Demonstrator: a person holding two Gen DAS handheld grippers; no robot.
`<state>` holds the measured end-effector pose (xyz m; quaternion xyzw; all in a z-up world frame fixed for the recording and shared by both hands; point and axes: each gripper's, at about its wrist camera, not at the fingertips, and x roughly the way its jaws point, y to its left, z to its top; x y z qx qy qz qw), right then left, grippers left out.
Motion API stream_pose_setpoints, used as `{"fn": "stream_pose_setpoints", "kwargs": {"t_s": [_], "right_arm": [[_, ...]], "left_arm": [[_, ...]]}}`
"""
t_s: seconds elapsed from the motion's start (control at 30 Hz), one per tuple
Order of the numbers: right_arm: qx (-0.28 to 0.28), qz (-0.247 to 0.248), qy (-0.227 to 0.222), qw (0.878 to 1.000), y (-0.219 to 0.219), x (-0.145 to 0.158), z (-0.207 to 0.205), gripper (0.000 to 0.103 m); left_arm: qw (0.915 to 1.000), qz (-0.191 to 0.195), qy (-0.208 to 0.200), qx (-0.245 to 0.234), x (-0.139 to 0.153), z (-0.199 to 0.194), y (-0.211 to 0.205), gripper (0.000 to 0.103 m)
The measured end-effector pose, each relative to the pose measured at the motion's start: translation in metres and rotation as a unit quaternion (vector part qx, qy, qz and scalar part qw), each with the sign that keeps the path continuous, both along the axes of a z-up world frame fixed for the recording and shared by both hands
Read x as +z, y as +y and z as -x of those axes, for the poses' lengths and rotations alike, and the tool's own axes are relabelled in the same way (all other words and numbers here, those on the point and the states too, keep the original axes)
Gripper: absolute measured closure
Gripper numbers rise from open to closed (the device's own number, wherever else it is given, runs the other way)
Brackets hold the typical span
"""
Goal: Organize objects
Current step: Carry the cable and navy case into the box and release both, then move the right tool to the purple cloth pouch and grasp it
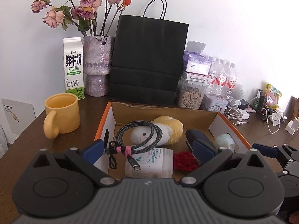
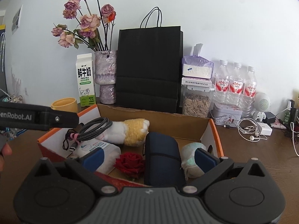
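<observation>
An open cardboard box with orange edges sits on the brown table. In it lie a coiled braided cable, a white and yellow plush toy, a wet-wipes pack, a red fabric rose, a dark blue pouch and a pale crumpled bundle. My left gripper is open and empty over the box's near side. My right gripper is open and empty above the rose and pouch, with the box ahead.
A yellow mug, a milk carton, a vase of dried roses and a black paper bag stand behind the box. Seed jar, tin, water bottles, earphones and chargers lie at the right.
</observation>
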<state>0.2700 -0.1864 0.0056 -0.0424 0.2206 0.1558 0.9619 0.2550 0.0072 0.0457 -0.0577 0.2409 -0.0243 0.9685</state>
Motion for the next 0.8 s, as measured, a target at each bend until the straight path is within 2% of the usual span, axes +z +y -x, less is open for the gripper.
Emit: {"fn": "stream_pose_setpoints", "kwargs": {"t_s": [0.47,0.8], "right_arm": [[0.011,0.016,0.056,0.998,-0.014,-0.030,0.052,0.000],[0.025,0.016,0.090,0.995,-0.018,-0.051,0.066,0.000]], "left_arm": [[0.9994,-0.025,0.022,-0.001,-0.015,0.051,0.011,0.000],[0.9983,-0.004,0.058,-0.003,-0.041,0.081,0.025,0.000]]}}
